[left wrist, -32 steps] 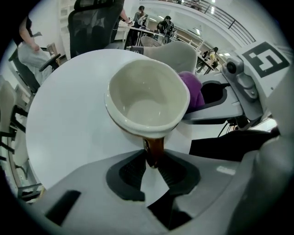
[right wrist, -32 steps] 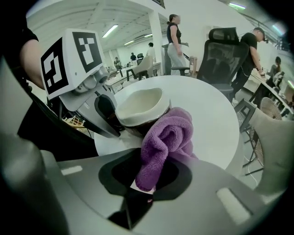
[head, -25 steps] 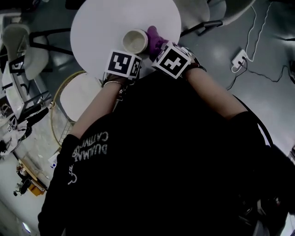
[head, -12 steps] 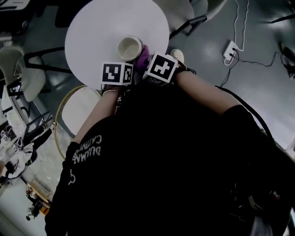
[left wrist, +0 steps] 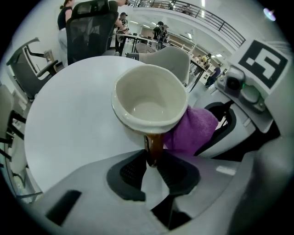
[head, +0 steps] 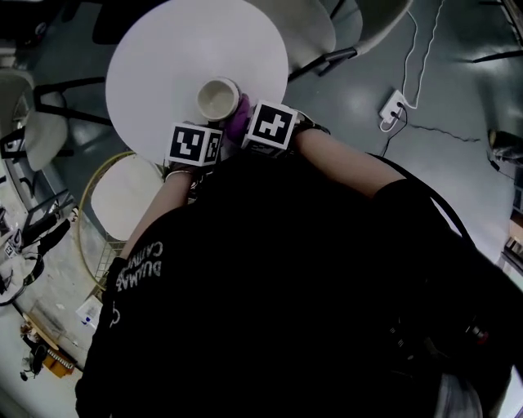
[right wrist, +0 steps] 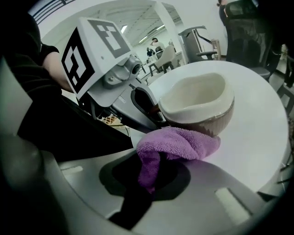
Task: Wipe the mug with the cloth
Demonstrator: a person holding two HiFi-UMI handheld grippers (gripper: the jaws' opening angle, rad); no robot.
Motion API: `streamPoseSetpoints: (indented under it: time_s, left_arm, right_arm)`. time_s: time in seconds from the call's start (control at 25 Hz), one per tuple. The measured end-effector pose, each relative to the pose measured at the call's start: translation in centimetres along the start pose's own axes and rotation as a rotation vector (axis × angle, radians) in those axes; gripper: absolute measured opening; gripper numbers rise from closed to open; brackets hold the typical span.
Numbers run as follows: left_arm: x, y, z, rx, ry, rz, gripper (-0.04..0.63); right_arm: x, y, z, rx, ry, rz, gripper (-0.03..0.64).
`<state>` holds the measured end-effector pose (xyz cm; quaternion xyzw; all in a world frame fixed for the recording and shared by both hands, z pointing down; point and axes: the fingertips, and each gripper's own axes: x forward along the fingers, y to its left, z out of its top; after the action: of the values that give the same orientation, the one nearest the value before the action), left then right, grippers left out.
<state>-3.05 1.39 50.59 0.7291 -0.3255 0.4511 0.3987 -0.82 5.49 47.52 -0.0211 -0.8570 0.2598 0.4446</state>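
Left hand-held gripper point(left wrist: 152, 158) is clamping the cream ceramic mug point(left wrist: 149, 98) by its handle, right hand-held gripper point(right wrist: 151, 176) the purple terry cloth point(right wrist: 181, 142). Hard rubbing could twist the mug loose.

A round white desk point(head: 163, 57) stands on a glossy grey floor point(head: 458, 188). Pale chairs point(head: 315, 24) stand around it. A white power strip point(head: 391, 108) lies off its right edge.

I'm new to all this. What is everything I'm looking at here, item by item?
table: one, white, round, middle of the floor
mug: one, cream inside, brown outside, over the table's near side
cloth: one, purple, against the mug's side
chairs: several, grey and black, around the table
power strip: one, white, on the floor right of the table
left tongs: shut on the mug's handle
right tongs: shut on the cloth
forearms: two, bare, below black sleeves
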Motion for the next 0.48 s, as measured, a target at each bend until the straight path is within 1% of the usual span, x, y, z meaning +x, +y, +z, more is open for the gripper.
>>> streamPoseSetpoints:
  time_s: [0.08,0.24,0.32,0.4,0.48]
  left_arm:
    - [-0.2,0.6,0.2,0.005,0.012,0.011,0.074]
    - [-0.1,0.4,-0.3,0.012,0.011,0.014,0.072]
    - [-0.4,0.2,0.0,0.010,-0.001,0.017,0.072]
    - [-0.7,0.2,0.2,-0.010,-0.010,0.022,0.071]
    - [-0.6,0.1,0.0,-0.026,0.003,0.027,0.071]
  right_arm:
    - [-0.6,-0.7,-0.1,0.003,0.049,0.067,0.058]
    - [-2.0,-1.9,-2.4,0.025,0.135,0.168,0.055]
    - [-3.1,-3.5,-3.2,0.029,0.167,0.197,0.054]
    - [-4.0,-5.3,-3.3,0.033,0.193,0.213,0.051]
    - [-4.4,-6.8,-3.0,0.040,0.213,0.227,0.046]
